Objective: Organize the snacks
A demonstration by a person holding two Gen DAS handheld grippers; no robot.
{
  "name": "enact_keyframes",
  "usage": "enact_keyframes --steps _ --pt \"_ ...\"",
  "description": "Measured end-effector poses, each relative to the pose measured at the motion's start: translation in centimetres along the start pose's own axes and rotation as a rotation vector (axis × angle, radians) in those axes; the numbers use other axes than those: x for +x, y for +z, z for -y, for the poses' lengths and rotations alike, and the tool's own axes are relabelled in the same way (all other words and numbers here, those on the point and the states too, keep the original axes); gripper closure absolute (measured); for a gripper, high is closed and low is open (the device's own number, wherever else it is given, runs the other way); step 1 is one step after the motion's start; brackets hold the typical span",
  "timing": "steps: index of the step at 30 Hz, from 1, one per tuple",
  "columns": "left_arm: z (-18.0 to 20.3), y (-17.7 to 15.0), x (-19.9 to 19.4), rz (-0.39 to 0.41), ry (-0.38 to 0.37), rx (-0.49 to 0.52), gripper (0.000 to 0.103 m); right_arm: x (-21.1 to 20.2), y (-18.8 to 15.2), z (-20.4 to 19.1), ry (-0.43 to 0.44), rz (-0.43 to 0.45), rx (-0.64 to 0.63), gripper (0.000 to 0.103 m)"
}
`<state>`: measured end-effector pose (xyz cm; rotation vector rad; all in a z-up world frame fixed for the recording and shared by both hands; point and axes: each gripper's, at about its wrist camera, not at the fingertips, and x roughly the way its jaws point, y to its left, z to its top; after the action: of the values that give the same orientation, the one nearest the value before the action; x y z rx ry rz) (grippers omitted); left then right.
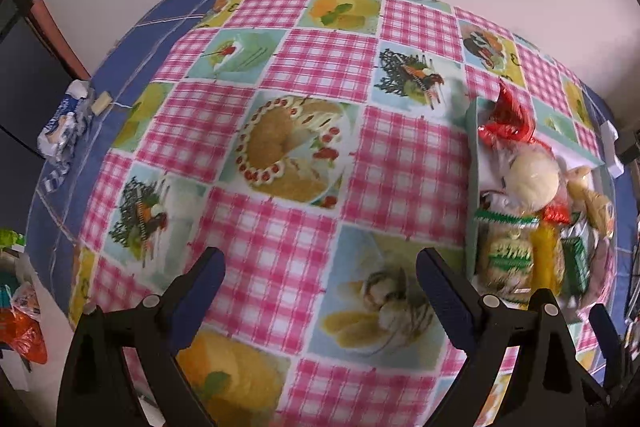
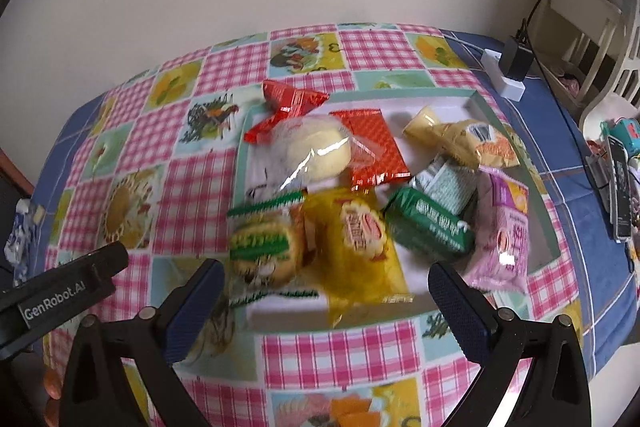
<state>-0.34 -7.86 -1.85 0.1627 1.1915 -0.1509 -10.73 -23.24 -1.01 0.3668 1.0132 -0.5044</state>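
A shallow pale-green tray (image 2: 516, 147) sits on the right half of the tabletop (image 1: 320, 163), which is covered with a pink-check cloth printed with dessert pictures, and the snacks are heaped inside it. At the tray's far left lie two red foil packets (image 2: 294, 103) with a clear-wrapped pale round bun (image 2: 320, 151) resting over them; nearer are a green-trimmed round biscuit pack (image 2: 262, 247), a yellow packet (image 2: 362, 247), a dark green packet (image 2: 430, 227) and a pink packet (image 2: 506, 227), while a yellow-and-orange bag (image 2: 468, 139) lies toward the far right. The right gripper (image 2: 326, 287) hangs over the tray's near edge, its fingers wide apart and empty — nothing touches them. The left gripper (image 1: 320, 271) hovers above bare cloth left of the tray, fingers likewise spread wide with nothing between them. A crumpled blue-and-white wrapper (image 1: 64, 125) lies at the tabletop's far left edge, and a white power strip with a black plug (image 2: 508, 67) sits at the far right.
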Motion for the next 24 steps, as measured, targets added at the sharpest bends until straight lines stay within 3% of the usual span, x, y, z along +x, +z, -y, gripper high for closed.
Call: enact_keyframes --steps 15,24 --pt "-2.4 -2.6 -1.6 0.05 0.018 -0.001 0.007 -1.7 -1.0 -0.1 -0.012 0.012 0.0 0.0" --pt "-3.0 -2.6 -1.0 0.022 0.038 -0.018 0.007 -1.3 -1.1 -0.3 -0.009 -0.01 -0.012 0.0"
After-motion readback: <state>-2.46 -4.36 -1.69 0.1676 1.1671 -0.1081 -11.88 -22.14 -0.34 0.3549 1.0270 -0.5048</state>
